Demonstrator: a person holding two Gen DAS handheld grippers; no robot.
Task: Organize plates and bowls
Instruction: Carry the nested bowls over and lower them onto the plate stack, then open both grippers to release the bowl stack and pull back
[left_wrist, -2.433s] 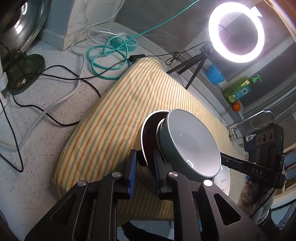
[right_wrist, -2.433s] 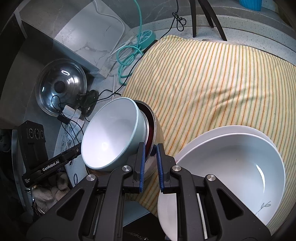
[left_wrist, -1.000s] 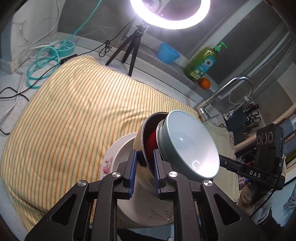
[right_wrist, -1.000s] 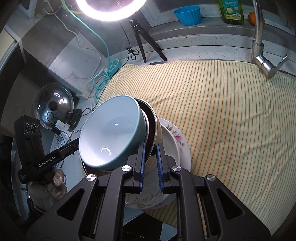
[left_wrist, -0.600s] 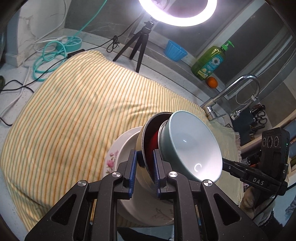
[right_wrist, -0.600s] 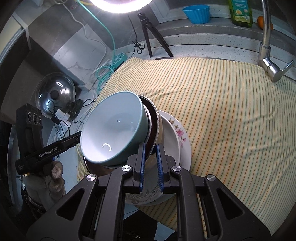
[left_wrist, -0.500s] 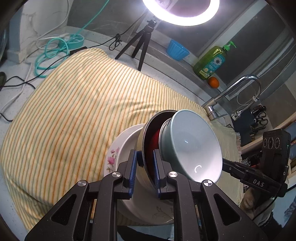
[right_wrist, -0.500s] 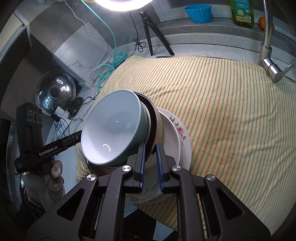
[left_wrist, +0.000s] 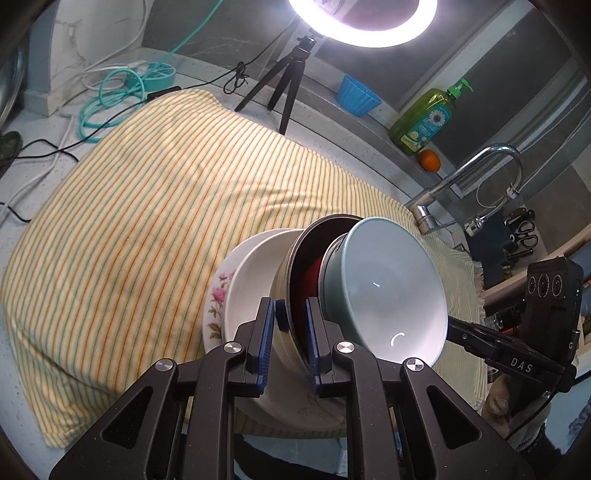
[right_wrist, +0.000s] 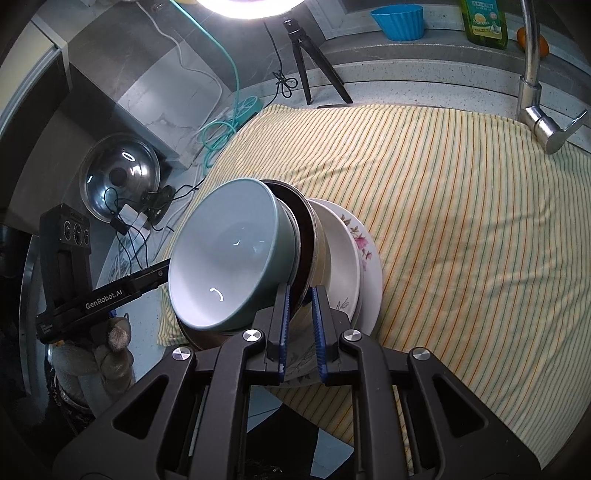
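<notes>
A bowl (left_wrist: 391, 291) nests in a metal bowl (left_wrist: 308, 243), which sits in a deep plate (left_wrist: 255, 280) on a flowered plate (left_wrist: 218, 295). This stack rests on the cloth (left_wrist: 147, 206) at its near edge. Behind the stack stands a tripod (left_wrist: 284, 81); right of the stack, the tap (left_wrist: 476, 173). Left tongs (left_wrist: 290, 325) and right tongs (right_wrist: 300, 317) flank the stack, each straddling the metal bowl's rim.

Teal bowl (left_wrist: 384, 295); floral white plate (left_wrist: 216, 306); yellow striped cloth (left_wrist: 147, 206); blue-padded claws.
</notes>
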